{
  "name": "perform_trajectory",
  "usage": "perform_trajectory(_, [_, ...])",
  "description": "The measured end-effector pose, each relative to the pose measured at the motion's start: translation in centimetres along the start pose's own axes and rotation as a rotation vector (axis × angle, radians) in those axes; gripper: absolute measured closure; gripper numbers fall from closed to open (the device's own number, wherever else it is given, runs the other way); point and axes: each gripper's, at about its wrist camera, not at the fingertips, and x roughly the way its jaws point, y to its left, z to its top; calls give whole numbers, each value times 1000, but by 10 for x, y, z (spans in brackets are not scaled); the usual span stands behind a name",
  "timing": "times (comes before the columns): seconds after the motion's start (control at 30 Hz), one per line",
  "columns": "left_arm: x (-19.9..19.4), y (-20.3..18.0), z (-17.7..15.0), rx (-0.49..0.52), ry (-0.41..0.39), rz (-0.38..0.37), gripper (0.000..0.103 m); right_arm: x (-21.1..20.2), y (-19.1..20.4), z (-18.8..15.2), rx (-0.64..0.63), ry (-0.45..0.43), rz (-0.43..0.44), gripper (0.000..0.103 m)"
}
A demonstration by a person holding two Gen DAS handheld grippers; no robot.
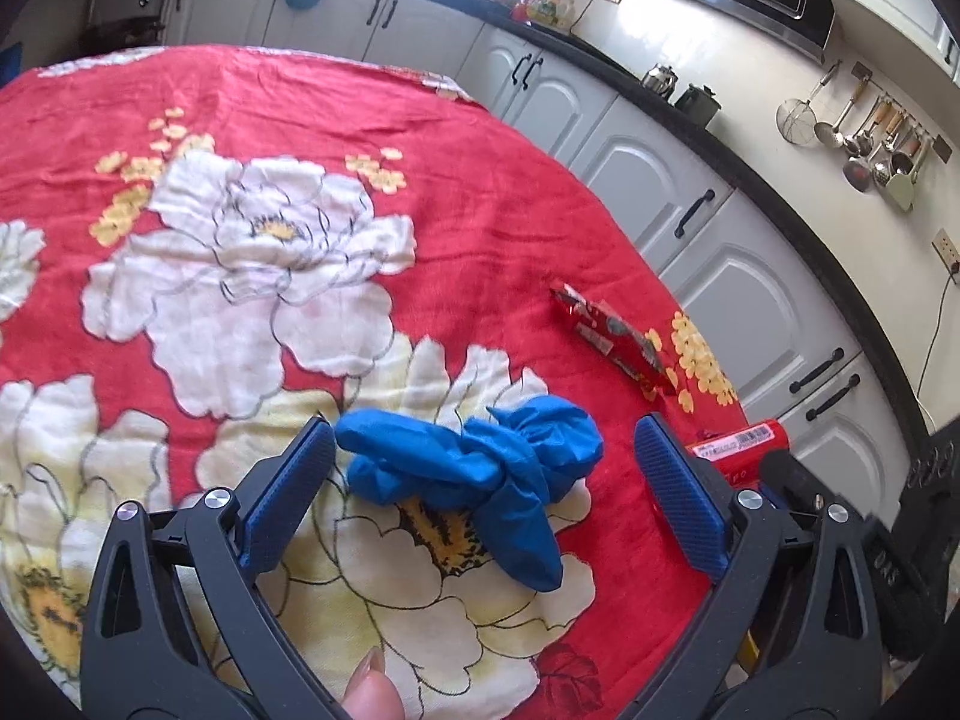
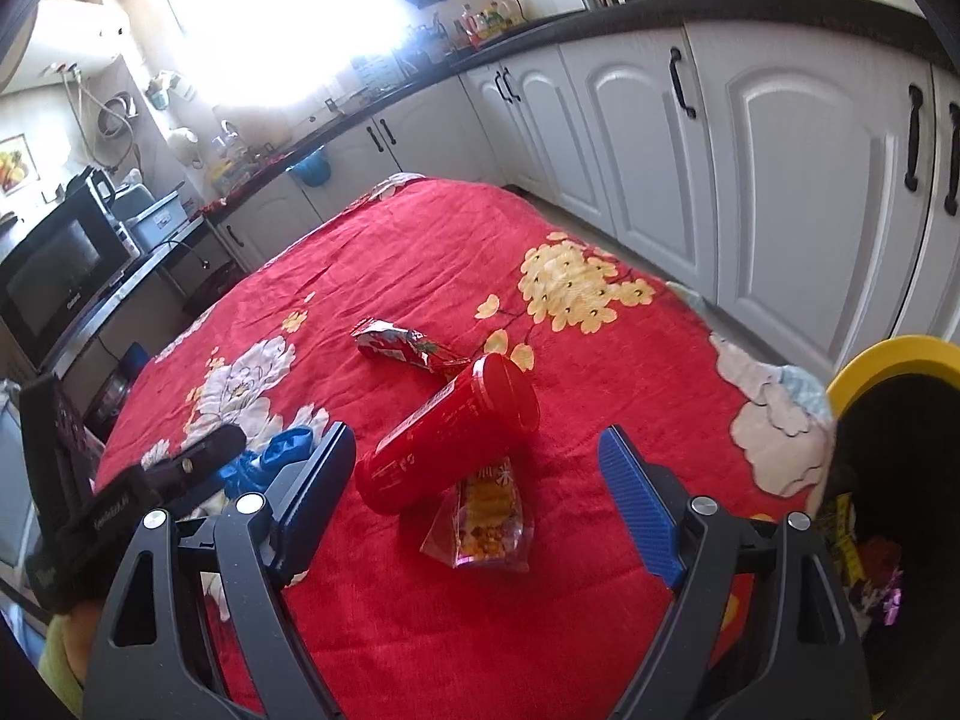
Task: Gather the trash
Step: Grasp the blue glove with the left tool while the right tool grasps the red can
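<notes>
A crumpled blue glove [image 1: 474,468] lies on the red floral tablecloth [image 1: 252,108], between the open fingers of my left gripper [image 1: 483,456]. A red snack wrapper [image 1: 618,339] lies farther right, and a red cup [image 1: 741,450] shows behind the right finger. In the right wrist view my right gripper [image 2: 477,456] is open and empty, its fingers either side of the red cup [image 2: 450,438], which lies on its side. A clear snack packet [image 2: 486,519] lies partly under the cup. The red wrapper [image 2: 408,348] lies beyond it. The blue glove [image 2: 273,456] shows at the left.
A yellow-rimmed bin [image 2: 888,420] with a black liner and trash inside stands at the table's right edge. White kitchen cabinets [image 2: 750,168] with a dark counter run close behind the table. A microwave [image 2: 60,276] stands at the left.
</notes>
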Motion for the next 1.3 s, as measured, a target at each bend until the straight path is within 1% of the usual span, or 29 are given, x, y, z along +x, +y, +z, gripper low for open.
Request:
perform_trajectory(0.2, [5, -1, -3, 7, 9, -5, 12, 8, -7, 4, 49, 18, 48, 37])
perform_trajectory(0.3, [6, -1, -4, 15, 11, -3, 18, 8, -8, 6, 61, 15, 64, 46])
perform_trajectory(0.33, [7, -2, -4, 17, 13, -2, 21, 8, -8, 6, 59, 15, 65, 51])
perform_trajectory(0.37, [7, -2, -4, 17, 13, -1, 24, 8, -7, 6, 53, 13, 68, 54])
perform_trajectory(0.4, [7, -2, -4, 17, 12, 0, 26, 7, -6, 6, 49, 11, 69, 60])
perform_trajectory(0.47, [7, -2, -5, 15, 13, 2, 35, 5, -5, 6, 42, 6, 72, 62])
perform_trajectory(0.5, [7, -2, -5, 14, 13, 3, 38, 4, -5, 6, 39, 0, 74, 63])
perform_trajectory(0.57, [7, -2, -5, 14, 13, 1, 49, 0, -2, 6, 24, -13, 77, 65])
perform_trajectory(0.6, [7, -2, -5, 15, 15, -2, 52, -2, 0, 5, 13, -22, 74, 65])
perform_trajectory(0.67, [8, -2, -5, 18, 19, -9, 69, -7, 6, 5, -14, -33, 74, 67])
perform_trajectory(0.7, [8, -2, -5, 20, 21, -14, 74, -8, 8, 5, -24, -36, 72, 68])
perform_trajectory(0.73, [7, -3, -4, 24, 21, -20, 81, -11, 11, 4, -40, -40, 72, 68])
perform_trajectory(0.77, [7, -4, -4, 28, 22, -26, 85, -13, 13, 3, -51, -41, 71, 69])
perform_trajectory(0.87, [5, -8, -4, 41, 20, -45, 92, -17, 21, 1, -87, -48, 70, 70])
perform_trajectory(0.97, [-1, -13, -2, 66, 5, -46, 96, -23, 28, -1, -120, -53, 72, 71])
perform_trajectory(1.17, [-17, -27, 1, 126, -47, -45, 97, -37, 40, -5, -165, -73, 77, 72])
perform_trajectory(1.3, [-27, -38, 2, 161, -77, -49, 97, -48, 42, -6, -172, -86, 77, 72])
